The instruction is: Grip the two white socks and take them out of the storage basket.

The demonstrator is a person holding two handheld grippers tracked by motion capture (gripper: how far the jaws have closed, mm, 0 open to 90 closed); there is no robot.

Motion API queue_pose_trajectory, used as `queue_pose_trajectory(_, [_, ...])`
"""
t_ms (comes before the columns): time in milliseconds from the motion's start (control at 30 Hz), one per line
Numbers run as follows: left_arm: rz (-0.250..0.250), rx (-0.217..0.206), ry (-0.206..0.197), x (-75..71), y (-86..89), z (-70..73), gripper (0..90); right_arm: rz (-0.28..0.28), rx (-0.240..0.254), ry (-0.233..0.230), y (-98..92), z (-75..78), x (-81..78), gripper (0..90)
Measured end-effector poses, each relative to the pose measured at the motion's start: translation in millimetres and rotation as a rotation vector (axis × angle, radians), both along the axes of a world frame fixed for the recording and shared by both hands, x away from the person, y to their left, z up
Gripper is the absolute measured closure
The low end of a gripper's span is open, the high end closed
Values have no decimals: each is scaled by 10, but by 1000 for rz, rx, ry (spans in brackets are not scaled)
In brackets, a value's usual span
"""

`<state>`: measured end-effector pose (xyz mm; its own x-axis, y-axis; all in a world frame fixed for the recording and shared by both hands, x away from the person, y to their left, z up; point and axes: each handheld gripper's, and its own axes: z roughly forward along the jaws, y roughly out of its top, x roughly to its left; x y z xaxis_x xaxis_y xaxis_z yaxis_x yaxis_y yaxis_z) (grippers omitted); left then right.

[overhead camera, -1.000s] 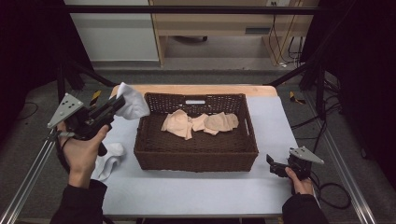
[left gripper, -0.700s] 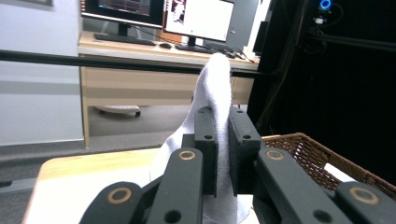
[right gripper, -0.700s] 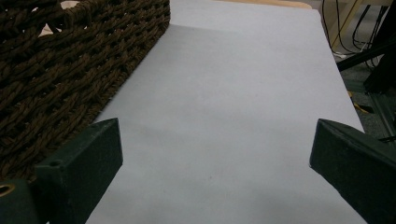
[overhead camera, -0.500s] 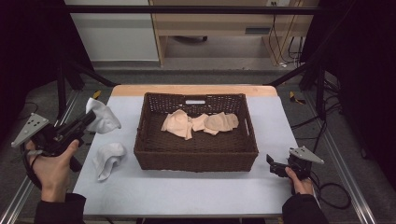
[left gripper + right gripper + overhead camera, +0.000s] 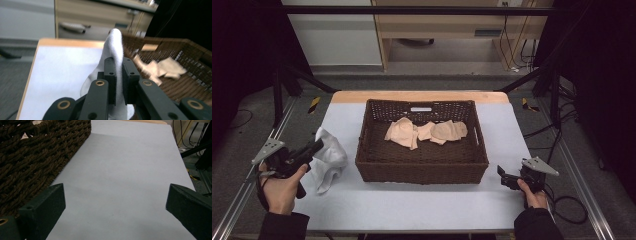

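My left gripper (image 5: pixel 315 147) is shut on a white sock (image 5: pixel 331 152), low over the table's left side beside the dark wicker basket (image 5: pixel 422 172). In the left gripper view the sock (image 5: pixel 115 45) stands up between the closed jaws of that gripper (image 5: pixel 119 63). Below it, more white fabric (image 5: pixel 324 181) lies on the table, and the two merge in the picture. Beige socks (image 5: pixel 404 132) lie inside the basket. At the near right, my right gripper (image 5: pixel 503 178) rests open by the basket's corner, and its own view (image 5: pixel 115 195) has nothing between the jaws.
The basket wall (image 5: pixel 37 152) lies close to the left of the right gripper. Grey table surface (image 5: pixel 412 205) stretches in front of the basket. Metal rails (image 5: pixel 232 210) run along both table sides, and a cable (image 5: pixel 569 212) trails at the right.
The left hand has come down and toward the near left edge with the white sock, from beside the basket's far left corner. The right gripper has not moved.
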<state>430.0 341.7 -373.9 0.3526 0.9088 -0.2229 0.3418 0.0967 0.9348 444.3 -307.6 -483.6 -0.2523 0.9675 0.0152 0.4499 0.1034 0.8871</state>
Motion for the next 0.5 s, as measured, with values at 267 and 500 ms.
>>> queue_pose_trajectory(267, [-5, 65, 122, 60, -51, -397, 826, 2, 2, 4, -2, 1, 3, 28])
queue_pose_trajectory(500, [30, 116, 192, 114, 13, -621, 797, 4, 3, 3, -2, 1, 2, 28])
